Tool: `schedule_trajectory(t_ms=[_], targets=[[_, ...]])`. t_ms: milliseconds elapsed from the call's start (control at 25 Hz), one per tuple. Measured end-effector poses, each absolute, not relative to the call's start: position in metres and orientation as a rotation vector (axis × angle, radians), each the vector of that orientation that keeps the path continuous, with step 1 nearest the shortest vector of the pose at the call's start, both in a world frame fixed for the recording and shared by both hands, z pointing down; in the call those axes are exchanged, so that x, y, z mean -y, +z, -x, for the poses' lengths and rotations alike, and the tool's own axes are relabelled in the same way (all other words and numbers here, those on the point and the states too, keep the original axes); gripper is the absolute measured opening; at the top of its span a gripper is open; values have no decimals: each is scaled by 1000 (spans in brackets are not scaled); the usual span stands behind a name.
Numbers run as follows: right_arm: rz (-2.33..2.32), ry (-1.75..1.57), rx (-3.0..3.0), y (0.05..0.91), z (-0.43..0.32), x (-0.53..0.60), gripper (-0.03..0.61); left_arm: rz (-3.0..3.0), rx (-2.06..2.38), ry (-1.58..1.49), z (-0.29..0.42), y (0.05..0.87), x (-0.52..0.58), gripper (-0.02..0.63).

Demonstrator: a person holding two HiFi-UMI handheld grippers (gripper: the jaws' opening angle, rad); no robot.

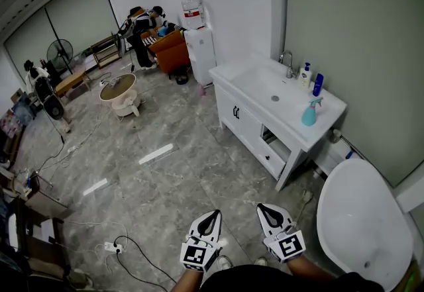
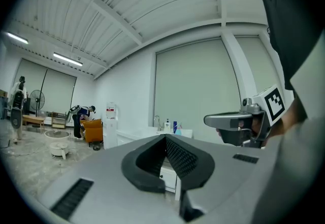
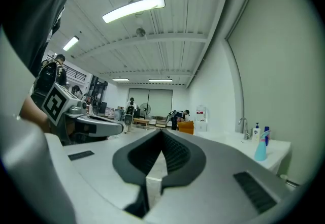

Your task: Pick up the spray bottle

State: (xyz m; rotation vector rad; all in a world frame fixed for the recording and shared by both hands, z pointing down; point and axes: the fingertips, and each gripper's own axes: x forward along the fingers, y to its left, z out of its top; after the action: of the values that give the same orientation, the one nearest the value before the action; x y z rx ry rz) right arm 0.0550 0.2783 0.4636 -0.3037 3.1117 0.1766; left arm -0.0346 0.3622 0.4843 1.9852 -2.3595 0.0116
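Standing upright beside the sink (image 1: 260, 83), teal spray bottle (image 1: 309, 114)

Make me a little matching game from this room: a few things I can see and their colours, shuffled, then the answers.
Things:
1 spray bottle
2 armchair
3 toilet
4 standing fan

Colours:
A white
B black
C teal
D orange

Pairs: 1-C; 2-D; 3-A; 4-B
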Motion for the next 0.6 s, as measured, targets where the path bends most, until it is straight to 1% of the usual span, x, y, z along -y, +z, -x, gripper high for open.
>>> schedule_trajectory(t_ms=[160, 200, 400, 480, 560, 600], targets=[[292, 207, -3101, 462, -46, -280, 2, -1991, 2361, -7, 44, 485, -362, -5], [301, 214, -3099, 462, -44, -279, 23, -1995, 2358, -11, 46, 486, -362, -5], [381, 200, -3081, 456, -31, -279, 170, -2039, 2328, -27, 56, 485, -364, -5], [428, 176, -3066, 453, -26, -281, 251, -2060, 2313, -27, 60, 484, -367, -5], [501, 166, -3048, 452, -23, -280, 349, -2076, 2298, -29, 65, 484, -371, -5], [544, 172, -3036, 452, -22, -279, 372, -2084, 2289, -31, 67, 485, -372, -5]])
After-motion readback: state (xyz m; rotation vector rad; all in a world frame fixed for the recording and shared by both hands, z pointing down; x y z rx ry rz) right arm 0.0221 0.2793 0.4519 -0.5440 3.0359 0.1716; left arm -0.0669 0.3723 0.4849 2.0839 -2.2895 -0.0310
